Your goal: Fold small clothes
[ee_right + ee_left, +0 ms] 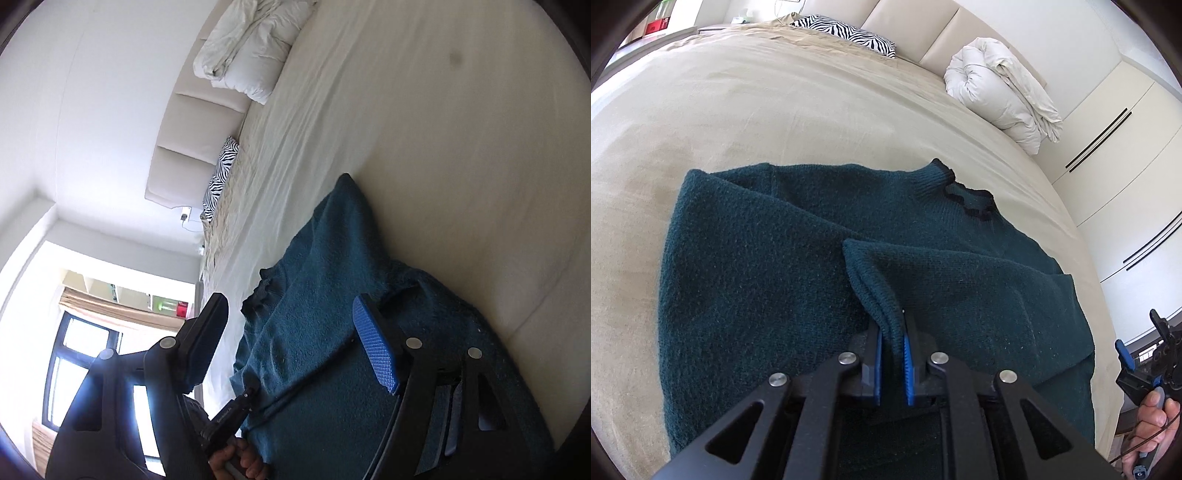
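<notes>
Beige bedspread point(757, 110) covers a wide bed; padded cream headboard point(916, 26) along the far edge, with a zebra-print pillow point(849, 35) and a rolled white duvet point(1001, 92) against it. White wardrobe doors point(1119, 155) with dark bar handles stand past the bed's side. Right wrist view, rolled to one side, shows a dark-framed window point(81, 354) and a white wall.

Dark teal knit sweater point(768, 266) lies on the bedspread at the near edge. Collar, with darker ruffled trim, points toward the headboard. Fabric fuzzy and thick; body mostly flat, with a diagonal crease across the chest. One ribbed edge is raised off the body in a folded ridge.

Left gripper point(893, 354): blue pads pressed nearly together, pinching that raised ribbed edge between them.

Right gripper point(291, 332): fingers spread wide, nothing between the pads; it hangs above the sweater without touching it. The hand point(1156, 424) holding it shows at the edge of the left wrist view.
</notes>
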The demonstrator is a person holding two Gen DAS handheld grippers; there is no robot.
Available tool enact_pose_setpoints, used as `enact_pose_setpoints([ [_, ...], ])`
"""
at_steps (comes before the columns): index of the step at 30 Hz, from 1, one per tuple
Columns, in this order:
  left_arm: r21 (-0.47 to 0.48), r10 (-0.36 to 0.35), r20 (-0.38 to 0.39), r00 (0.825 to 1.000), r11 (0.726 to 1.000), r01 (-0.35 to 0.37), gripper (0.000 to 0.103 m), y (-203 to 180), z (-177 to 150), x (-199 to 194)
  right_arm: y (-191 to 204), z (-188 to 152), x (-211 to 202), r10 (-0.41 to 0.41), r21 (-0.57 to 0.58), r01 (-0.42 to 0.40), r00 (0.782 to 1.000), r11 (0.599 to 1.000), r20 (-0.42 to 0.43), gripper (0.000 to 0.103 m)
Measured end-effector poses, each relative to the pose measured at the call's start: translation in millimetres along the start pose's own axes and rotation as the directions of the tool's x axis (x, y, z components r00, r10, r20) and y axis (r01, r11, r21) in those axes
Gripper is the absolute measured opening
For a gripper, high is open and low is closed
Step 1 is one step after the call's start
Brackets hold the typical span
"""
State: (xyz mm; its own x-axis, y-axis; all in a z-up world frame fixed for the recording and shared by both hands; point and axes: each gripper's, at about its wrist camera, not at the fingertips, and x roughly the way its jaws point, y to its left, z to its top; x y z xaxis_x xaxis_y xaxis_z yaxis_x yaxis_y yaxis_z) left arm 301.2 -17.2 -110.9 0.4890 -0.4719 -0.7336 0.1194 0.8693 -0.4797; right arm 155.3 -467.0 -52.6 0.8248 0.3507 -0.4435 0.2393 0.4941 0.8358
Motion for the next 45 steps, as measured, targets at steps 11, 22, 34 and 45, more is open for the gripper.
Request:
enact_pose_setpoints([
  [11, -0.012, -0.088, 0.023, 0.996, 0.996, 0.088, 0.014, 17, -5, 6, -16, 61, 124, -0.061, -0.014, 0.059, 0.968, 0.998, -0.242, 0.07],
  [22, -0.023, -0.116, 0.039, 0.993, 0.993, 0.117, 0.013, 22, -6, 5, -50, 44, 84, 0.003, -0.077, -0.028, 0.951, 0.997, -0.308, 0.068],
  [34, 0.011, 0.061, 0.058, 0.996, 0.998, -0.061, 0.058, 29, -42, -94, -90, -32, -85, -0.119, -0.116, 0.098, 0.974, 0.988, -0.195, 0.068],
  [45, 0.037, 0.094, -0.073, 0.993, 0.995, -0.092, 0.065, 52, -195, -198, -109, -112, -194, -0.418, -0.314, 0.354, 0.893, 0.881, -0.165, 0.068],
])
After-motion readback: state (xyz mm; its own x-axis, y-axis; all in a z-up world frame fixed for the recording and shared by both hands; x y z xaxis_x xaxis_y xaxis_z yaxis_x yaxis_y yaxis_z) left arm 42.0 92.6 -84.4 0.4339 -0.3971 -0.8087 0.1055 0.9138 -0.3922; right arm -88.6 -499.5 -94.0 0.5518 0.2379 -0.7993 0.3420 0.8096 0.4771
